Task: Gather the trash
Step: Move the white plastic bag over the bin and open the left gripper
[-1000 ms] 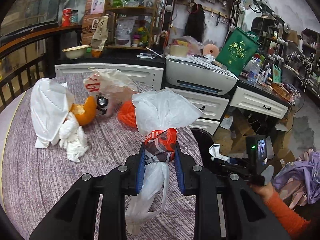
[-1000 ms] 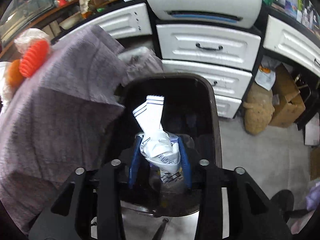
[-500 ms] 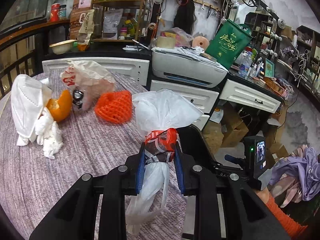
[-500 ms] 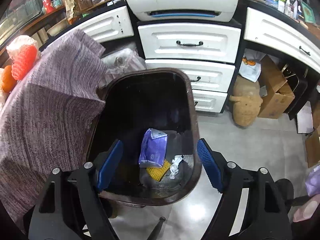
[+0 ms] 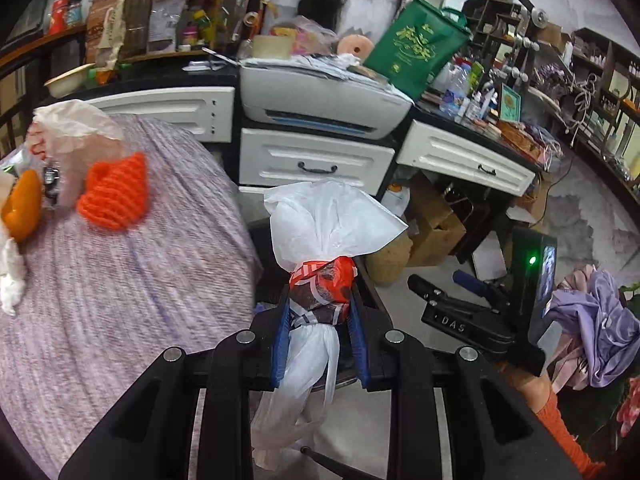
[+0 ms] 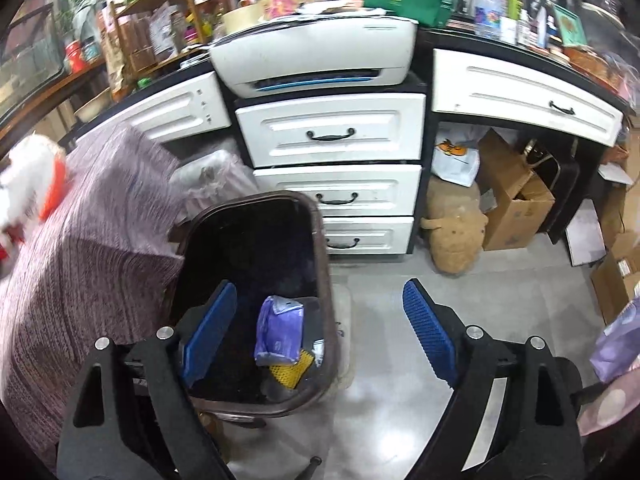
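STEP: you are carrying the tied plastic bag [image 5: 328, 232], pinched in the left gripper [image 5: 319, 332] fingers at frame centre; right gripper [image 6: 320, 332] fingers have just been opening wide, nothing between | NEXT: you are needing to centre it over the bin [image 6: 320, 240], lower left.

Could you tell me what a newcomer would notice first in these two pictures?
In the left wrist view, the left claw pinches a knotted white plastic bag beyond the table's edge. In the right wrist view, the right claw gapes empty above the dark bin, where a purple packet lies.
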Action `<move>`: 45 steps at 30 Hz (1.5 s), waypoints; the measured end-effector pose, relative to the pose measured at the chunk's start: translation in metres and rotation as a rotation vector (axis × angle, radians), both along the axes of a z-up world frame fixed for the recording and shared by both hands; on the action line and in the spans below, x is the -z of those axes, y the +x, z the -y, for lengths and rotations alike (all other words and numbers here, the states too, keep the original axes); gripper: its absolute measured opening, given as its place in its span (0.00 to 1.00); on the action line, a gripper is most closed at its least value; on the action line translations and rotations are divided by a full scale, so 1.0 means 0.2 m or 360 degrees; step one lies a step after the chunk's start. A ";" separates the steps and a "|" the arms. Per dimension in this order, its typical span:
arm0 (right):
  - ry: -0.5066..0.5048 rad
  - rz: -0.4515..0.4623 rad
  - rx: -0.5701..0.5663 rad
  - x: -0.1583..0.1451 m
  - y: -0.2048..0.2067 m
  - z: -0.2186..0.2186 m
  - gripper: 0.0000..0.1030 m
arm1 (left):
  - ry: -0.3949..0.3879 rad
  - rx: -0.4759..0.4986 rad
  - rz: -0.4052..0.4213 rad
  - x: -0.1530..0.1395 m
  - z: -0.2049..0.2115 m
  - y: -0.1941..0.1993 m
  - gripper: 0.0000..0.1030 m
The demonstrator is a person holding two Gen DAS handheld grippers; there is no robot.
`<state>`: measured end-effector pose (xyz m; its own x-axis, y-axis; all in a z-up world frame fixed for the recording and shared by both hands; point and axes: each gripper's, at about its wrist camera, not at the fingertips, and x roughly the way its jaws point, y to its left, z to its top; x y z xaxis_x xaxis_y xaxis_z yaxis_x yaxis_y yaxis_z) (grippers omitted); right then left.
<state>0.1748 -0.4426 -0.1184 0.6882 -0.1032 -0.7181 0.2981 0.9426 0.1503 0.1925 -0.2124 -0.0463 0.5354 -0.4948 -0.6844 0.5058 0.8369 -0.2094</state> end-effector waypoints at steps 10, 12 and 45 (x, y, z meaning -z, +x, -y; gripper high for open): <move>0.0023 -0.0014 0.0122 0.02 -0.07 0.15 0.82 | 0.0129 0.0064 -0.0140 0.21 0.27 0.07 0.25; 0.0024 -0.0021 0.0127 0.02 -0.08 0.16 0.82 | 0.0160 0.0050 -0.0172 0.25 0.31 0.10 0.25; 0.0103 0.0003 0.0044 0.01 -0.04 0.11 0.86 | 0.0095 0.0125 0.0015 0.10 0.32 -0.08 0.87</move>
<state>0.1676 -0.4639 -0.1205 0.6873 -0.0755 -0.7224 0.3233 0.9224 0.2113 0.1764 -0.2757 -0.0667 0.5032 -0.4941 -0.7090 0.5723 0.8053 -0.1550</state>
